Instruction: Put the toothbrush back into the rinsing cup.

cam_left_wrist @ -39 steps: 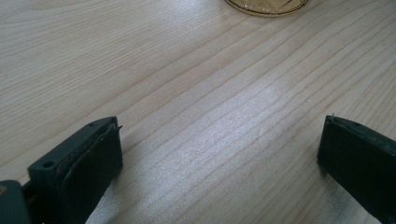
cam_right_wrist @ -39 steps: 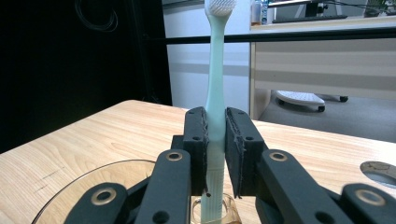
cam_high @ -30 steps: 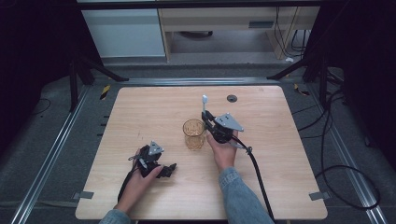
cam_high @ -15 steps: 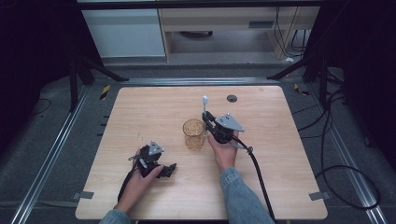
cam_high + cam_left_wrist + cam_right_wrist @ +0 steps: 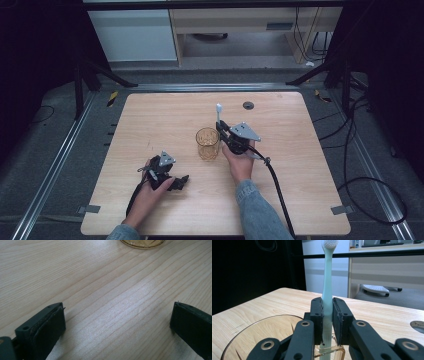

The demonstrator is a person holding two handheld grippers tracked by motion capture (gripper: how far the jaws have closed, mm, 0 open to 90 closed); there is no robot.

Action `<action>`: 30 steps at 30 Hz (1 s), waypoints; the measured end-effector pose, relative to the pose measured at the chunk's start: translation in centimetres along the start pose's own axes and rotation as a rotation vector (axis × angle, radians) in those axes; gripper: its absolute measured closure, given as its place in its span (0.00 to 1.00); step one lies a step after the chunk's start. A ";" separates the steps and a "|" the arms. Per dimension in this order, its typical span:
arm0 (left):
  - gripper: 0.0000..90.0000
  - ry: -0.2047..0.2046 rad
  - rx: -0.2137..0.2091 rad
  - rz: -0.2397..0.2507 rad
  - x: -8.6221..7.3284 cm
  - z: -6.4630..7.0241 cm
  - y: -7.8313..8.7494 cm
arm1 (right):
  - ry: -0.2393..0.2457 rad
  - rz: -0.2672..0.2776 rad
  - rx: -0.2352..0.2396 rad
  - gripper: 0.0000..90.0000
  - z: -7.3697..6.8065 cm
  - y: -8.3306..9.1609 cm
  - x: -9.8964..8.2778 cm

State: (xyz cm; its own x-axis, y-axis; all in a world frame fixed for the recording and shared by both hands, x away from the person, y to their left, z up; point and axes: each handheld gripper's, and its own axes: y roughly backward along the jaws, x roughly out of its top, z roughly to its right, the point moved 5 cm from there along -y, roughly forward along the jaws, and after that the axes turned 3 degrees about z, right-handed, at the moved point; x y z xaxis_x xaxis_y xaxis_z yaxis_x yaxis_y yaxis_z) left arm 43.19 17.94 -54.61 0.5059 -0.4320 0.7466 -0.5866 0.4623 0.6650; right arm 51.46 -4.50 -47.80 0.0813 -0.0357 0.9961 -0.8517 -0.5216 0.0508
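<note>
A pale green toothbrush (image 5: 327,285) stands upright with its white bristle head on top, and my right gripper (image 5: 327,315) is shut on its handle. From above, that gripper (image 5: 224,126) holds the toothbrush (image 5: 218,111) just right of an amber glass cup (image 5: 207,143) in the middle of the wooden table (image 5: 150,120). The cup's rim (image 5: 262,335) lies low and left under the right jaws. My left gripper (image 5: 182,180) rests low on the table at the front left, open. Its jaws stand wide apart over bare wood (image 5: 117,315), and the cup's base (image 5: 142,242) sits ahead of them.
A small dark round hole or cap (image 5: 248,105) sits near the table's far edge. The right gripper's black cable (image 5: 275,185) trails toward the front edge. Metal rails (image 5: 60,160) flank the table, and cabinets (image 5: 135,30) stand behind it.
</note>
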 end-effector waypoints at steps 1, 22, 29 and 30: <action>0.00 0.000 0.000 0.000 0.0 0.0 0.0 | -0.001 0.000 0.000 0.88 0.0 0.0 0.0; 0.00 -0.002 -0.001 -0.001 0.0 0.0 0.0 | 0.002 -0.005 0.005 0.88 0.1 -0.2 -0.2; 0.00 -0.003 -0.001 -0.002 0.0 0.1 0.0 | -0.003 -0.002 0.011 0.88 0.1 -0.2 -0.2; 0.00 -0.003 -0.001 -0.002 0.0 0.1 0.0 | 0.000 -0.002 0.010 0.88 0.1 -0.2 -0.3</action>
State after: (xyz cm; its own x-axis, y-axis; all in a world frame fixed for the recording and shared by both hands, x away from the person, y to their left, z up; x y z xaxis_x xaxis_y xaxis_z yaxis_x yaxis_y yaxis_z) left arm 43.15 17.90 -54.60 0.5054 -0.4349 0.7453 -0.5851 0.4620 0.6664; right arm 51.66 -4.48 -48.08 0.0834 -0.0346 0.9959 -0.8461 -0.5304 0.0524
